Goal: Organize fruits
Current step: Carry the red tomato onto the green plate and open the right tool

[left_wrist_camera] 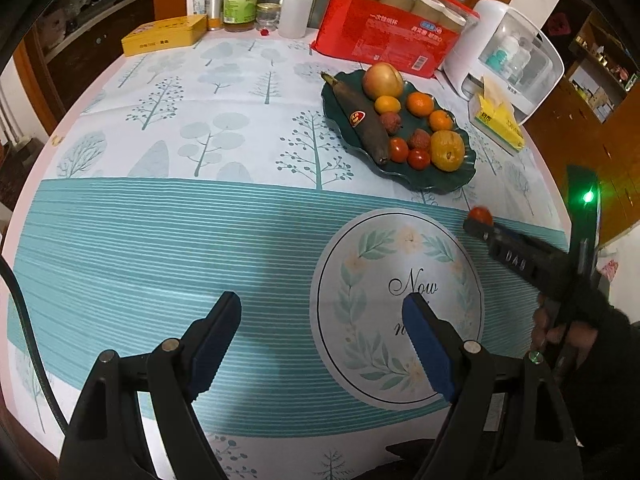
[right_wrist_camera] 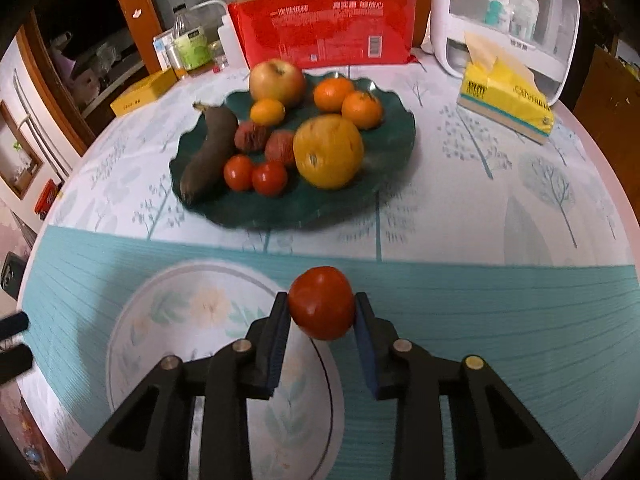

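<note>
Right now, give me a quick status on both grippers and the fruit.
Right gripper shut on tomato, short of the green plate. Left gripper open, empty. Other fruit already plated. Path to plate looks clear.

Round table point(left_wrist_camera: 168, 240), cloth printed with trees and teal stripes. Dark wood cabinets point(left_wrist_camera: 592, 120) at right, shelf clutter inside. Orange wood frame point(right_wrist_camera: 132, 16) at back left, glass-front cabinet point(left_wrist_camera: 80, 20) beside. Dim warm indoor light.
</note>
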Demonstrator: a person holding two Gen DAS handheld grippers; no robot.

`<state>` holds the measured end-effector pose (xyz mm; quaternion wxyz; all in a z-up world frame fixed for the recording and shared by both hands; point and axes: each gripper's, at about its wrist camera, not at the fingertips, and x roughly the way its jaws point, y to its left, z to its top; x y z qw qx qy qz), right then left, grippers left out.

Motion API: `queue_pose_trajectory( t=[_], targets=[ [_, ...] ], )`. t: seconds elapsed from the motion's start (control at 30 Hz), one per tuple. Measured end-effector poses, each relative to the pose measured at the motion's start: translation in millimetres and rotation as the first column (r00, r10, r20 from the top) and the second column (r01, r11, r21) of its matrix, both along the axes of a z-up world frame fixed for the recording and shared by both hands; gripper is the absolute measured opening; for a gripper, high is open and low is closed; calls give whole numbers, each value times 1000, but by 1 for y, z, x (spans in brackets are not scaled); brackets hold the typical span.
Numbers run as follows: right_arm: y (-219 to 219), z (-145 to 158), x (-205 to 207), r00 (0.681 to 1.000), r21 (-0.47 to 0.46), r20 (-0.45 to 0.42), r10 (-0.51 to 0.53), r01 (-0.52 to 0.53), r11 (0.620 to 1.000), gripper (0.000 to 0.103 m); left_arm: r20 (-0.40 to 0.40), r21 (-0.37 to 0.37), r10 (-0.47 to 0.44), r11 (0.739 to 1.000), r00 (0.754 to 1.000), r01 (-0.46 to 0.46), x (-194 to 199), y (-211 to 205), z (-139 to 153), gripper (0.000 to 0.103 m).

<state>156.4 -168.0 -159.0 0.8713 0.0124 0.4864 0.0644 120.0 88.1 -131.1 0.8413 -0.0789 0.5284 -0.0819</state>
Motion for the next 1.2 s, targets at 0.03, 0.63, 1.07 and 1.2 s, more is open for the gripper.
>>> queue_pose_trajectory(
  t=[0.03,0.63,1.07,1.2],
  targets=[
    [1,2,4,1000,5,5,-2,2,1000,32,-2,1,-5,1000,1000,5,2,0,-1,82],
    [25,12,58,999,48,45,21,-23,999,33,-18,-2,-40,999,999,40,36,4,-11,82],
    [17,16,22,1000,115,29,-9,5,993,60,2,15,-35,999,999,35,15,-9,-1,82],
    [13,17,-2,1000,106,3,18,-18,994,60,13,20,-13,1000,1000,13,1,-14,3,82]
  ],
)
